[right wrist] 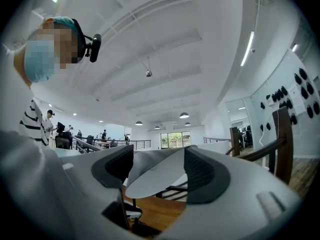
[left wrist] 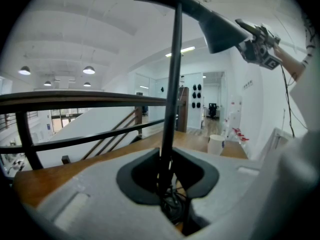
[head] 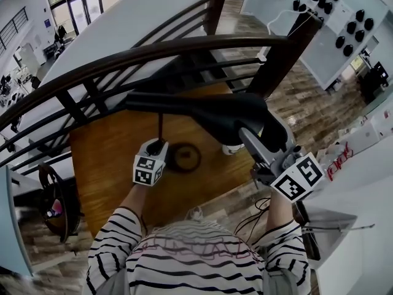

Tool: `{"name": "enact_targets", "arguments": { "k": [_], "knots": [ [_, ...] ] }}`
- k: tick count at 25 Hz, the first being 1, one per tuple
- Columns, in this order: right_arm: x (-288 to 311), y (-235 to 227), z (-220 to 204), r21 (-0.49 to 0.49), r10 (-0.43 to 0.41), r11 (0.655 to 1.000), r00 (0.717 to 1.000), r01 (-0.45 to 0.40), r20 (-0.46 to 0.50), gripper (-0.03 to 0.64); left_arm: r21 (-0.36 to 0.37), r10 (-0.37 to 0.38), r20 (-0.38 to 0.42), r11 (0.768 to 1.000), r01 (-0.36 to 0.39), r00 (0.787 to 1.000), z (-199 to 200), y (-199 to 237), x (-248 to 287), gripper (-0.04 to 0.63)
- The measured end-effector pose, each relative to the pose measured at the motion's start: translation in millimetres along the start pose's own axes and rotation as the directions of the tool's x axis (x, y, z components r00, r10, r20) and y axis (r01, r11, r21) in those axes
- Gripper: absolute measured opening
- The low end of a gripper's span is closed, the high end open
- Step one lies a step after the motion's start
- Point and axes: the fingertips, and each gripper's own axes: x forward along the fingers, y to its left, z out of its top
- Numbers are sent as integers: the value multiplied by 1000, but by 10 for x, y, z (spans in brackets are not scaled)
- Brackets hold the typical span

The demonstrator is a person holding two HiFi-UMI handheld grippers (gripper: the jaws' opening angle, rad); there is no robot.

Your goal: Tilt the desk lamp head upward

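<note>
We hold the desk lamp [head: 184,103] on the wooden desk [head: 116,165] with both grippers
The desk sits just inside a dark railing [head: 123,60]; the lamp's long black head [head: 258,118] stretches above it, our right gripper [head: 249,134] clamped on its broad end with the pale underside between the jaws, our left gripper [head: 161,143] closed around the thin upright pole [head: 161,125] above the round base [head: 184,157]; a small white cup [head: 232,149] stands near
</note>
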Motion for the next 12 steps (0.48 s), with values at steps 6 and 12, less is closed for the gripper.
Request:
{"name": "enact_targets", "arguments": {
  "k": [6, 12],
  "knots": [
    [55, 59, 162, -57, 14, 998, 1000, -15, -24, 313, -3, 2, 5, 1000, -2, 1000, -2, 3, -8, 66],
    [133, 100, 346, -99, 28, 995, 999, -31, -32, 314, -4, -2, -1, 1000, 2, 1000, -8, -3, 1, 64]
  ]
}}
